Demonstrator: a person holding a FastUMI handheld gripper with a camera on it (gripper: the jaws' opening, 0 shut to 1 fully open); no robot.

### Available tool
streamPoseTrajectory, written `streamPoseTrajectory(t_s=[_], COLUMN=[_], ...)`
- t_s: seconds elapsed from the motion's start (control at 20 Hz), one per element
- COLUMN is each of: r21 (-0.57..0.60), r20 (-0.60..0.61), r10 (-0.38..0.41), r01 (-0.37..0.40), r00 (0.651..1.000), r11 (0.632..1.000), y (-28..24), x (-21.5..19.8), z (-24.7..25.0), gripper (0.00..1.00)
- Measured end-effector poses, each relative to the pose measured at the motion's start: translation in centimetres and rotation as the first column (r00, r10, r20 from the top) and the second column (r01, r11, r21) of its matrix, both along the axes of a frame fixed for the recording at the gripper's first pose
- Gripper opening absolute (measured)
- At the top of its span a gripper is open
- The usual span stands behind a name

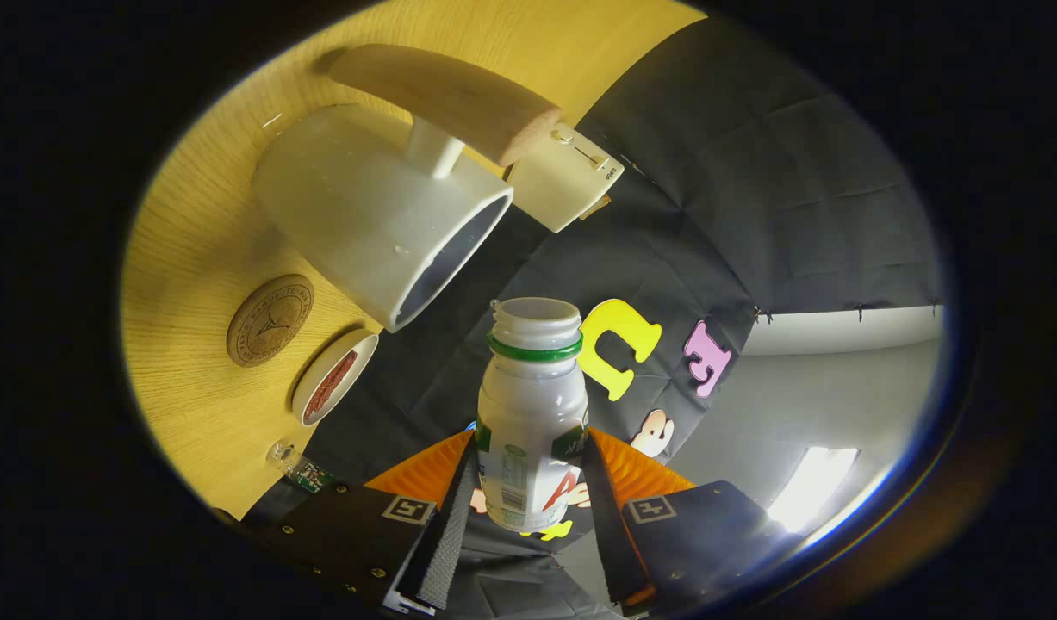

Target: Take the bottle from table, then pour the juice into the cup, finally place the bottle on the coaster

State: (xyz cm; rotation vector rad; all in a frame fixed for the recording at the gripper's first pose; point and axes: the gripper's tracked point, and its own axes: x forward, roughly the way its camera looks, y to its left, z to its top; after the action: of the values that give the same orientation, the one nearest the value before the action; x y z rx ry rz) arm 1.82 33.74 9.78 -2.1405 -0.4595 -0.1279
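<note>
One bottle (pixel 532 405), uncapped, clamped between both fingers of the gripper (pixel 528 495); tilted with its mouth just short of the cup (pixel 382 215), evidently for pouring. Coaster (pixel 270 320) beside cup, unoccupied.

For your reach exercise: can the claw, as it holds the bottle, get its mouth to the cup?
Probably yes: the claw grips the bottle, whose open mouth sits just short of the cup rim, nothing between.

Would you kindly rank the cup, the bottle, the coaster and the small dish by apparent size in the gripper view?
1. Cup
2. Bottle, held between the hand-held gripper fingers, so nearness inflates it
3. Coaster and small dish: too alike to rank
</note>
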Motion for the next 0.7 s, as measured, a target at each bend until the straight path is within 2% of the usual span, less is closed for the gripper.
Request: streamPoseTrajectory(t_s=[0.7], r21=[-0.048], r20=[-0.004], r10=[-0.004], r01=[0.003], r00=[1.0], r11=[0.999], y=[-0.6], x=[0.0], z=[-1.4], gripper=[0.66])
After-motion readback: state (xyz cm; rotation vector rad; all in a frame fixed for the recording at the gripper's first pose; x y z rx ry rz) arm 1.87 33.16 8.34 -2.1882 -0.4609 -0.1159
